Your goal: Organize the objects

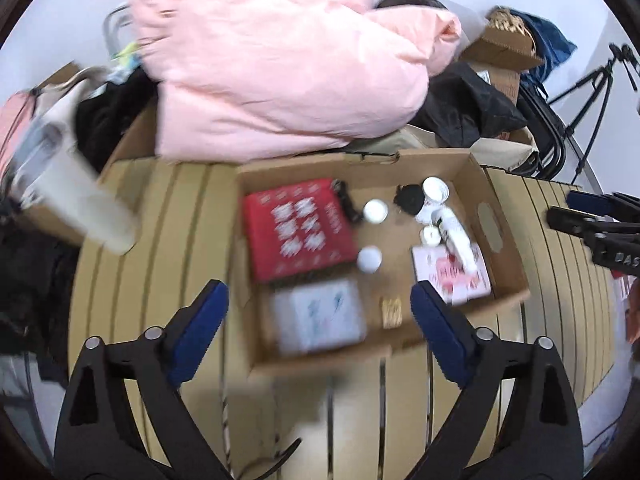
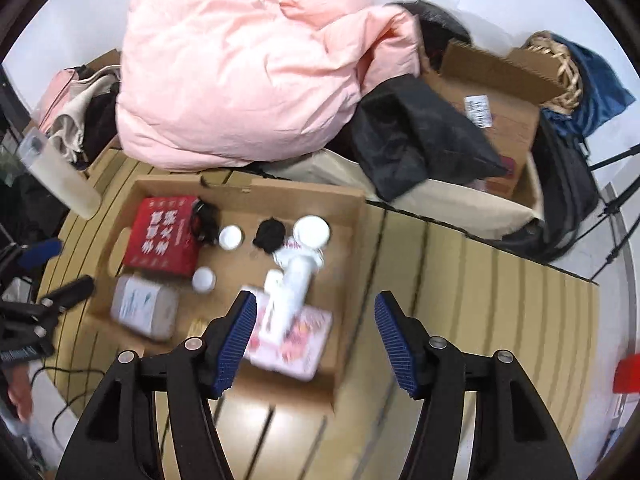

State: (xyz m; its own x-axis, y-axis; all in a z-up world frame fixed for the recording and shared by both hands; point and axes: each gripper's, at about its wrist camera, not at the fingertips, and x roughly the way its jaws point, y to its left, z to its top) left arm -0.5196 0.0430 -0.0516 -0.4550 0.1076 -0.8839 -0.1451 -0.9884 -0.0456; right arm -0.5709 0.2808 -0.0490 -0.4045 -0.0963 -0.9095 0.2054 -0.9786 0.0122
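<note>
A shallow cardboard tray [image 1: 504,236] [image 2: 352,248] sits on a slatted tan table. In it lie a red box [image 1: 298,228] [image 2: 164,236], a pale tissue pack [image 1: 320,316] [image 2: 144,306], a pink-printed white box [image 1: 452,272] [image 2: 296,340], a white bottle [image 1: 456,236] [image 2: 294,286], two small white jars [image 1: 375,211] [image 2: 231,237], a white lid [image 2: 311,231] and a black clump [image 1: 410,198] [image 2: 270,236]. My left gripper [image 1: 320,324] is open and empty above the tray's near edge. My right gripper [image 2: 316,332] is open and empty above the tray's near right corner.
A pink duvet [image 1: 280,60] [image 2: 240,64], black cloth [image 2: 416,136], cardboard boxes [image 2: 496,92] and a wicker basket [image 2: 560,64] pile up behind the table [image 1: 160,220] [image 2: 480,280]. A translucent bottle [image 1: 80,196] [image 2: 60,172] stands at the left. A tripod [image 1: 592,88] stands at the right.
</note>
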